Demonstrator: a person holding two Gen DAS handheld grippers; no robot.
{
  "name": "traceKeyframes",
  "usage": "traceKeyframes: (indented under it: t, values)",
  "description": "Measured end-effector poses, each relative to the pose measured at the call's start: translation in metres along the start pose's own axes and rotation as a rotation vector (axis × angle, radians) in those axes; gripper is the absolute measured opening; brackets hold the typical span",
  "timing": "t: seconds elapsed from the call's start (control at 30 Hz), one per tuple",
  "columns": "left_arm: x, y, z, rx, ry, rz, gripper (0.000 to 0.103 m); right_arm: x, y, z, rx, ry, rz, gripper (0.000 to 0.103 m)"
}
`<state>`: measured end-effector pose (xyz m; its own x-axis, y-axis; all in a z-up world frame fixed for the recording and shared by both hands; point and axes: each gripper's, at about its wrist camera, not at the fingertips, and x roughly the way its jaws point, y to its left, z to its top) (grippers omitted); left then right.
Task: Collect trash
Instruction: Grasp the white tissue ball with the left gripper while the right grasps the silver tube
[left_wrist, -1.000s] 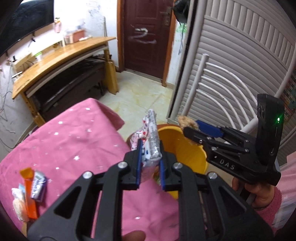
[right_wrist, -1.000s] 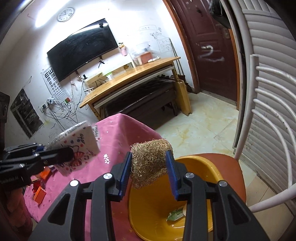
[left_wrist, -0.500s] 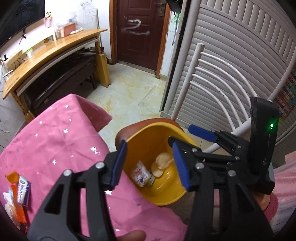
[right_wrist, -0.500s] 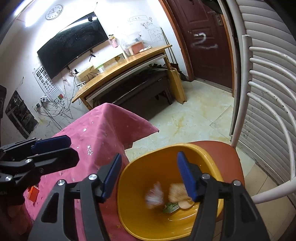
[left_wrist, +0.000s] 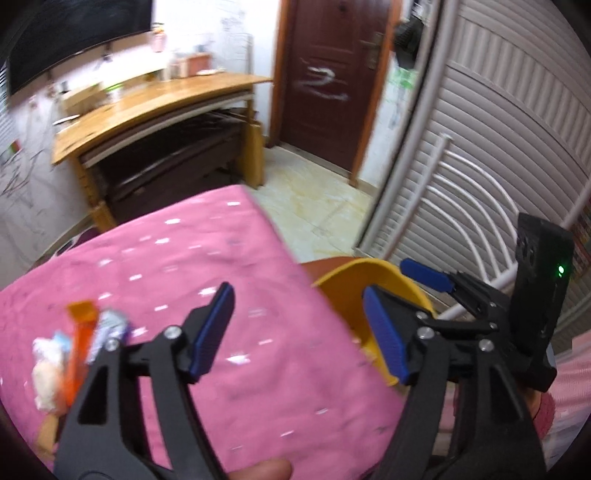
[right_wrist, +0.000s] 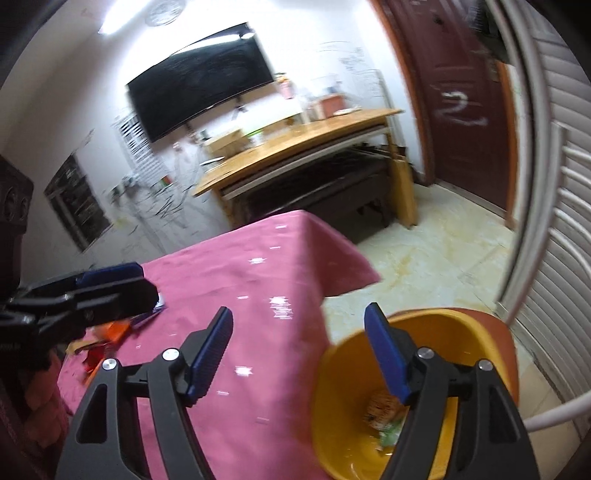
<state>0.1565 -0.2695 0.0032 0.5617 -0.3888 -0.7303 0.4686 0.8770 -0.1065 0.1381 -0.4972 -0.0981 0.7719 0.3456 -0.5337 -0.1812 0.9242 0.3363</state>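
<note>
Now both black, blue-padded grippers, left gripper (left_wrist: 299, 334) and right gripper (right_wrist: 301, 354), tilt downward, jaws just spread and empty, beside the round yellow plastic basin (right_wrist: 454, 332); no writing is readable.

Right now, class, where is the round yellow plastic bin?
In the right wrist view the round yellow plastic bin sits lower right on a brown chair seat, beside the pink tablecloth edge.

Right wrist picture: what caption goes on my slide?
Open right gripper between the pink starry tablecloth and the yellow plastic bin holding trash.
</note>
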Motion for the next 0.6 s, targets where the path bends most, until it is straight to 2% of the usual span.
traceKeyframes:
  t: [0.33, 0.6]
  values:
    - [-0.056, 0.110, -0.028, -0.135, -0.049, 0.192, 0.077, 0.049, 0.096, 0.005, -0.125, 0.079, 0.116, 0.071]
    - [-0.076, 0.173, -0.064, -0.188, -0.021, 0.291, 0.077, 0.090, 0.167, 0.000, -0.246, 0.163, 0.156, 0.074]
